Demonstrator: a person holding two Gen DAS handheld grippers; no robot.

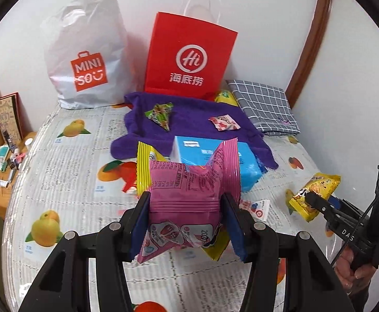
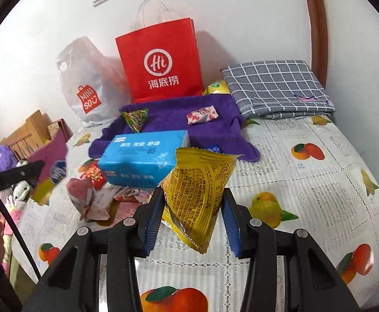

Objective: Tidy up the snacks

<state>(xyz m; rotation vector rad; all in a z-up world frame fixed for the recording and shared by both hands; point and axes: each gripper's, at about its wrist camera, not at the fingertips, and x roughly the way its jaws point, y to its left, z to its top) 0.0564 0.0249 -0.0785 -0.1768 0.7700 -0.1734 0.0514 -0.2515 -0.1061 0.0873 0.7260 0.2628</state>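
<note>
Left gripper is clamped on the pink snack packet, held above the table; right gripper pinches the yellow snack packet, long axis upright. Both face the red paper bag dead ahead at the wall (neither plainly nearer); purple cloth and blue tissue box lie between.

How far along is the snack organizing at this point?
Early to midway. Placed: a green snack and a red-white snack lie on the purple towel. In hand: left gripper holds a pink packet, right gripper a yellow packet. Left: loose wrappers beside the blue box.
</note>
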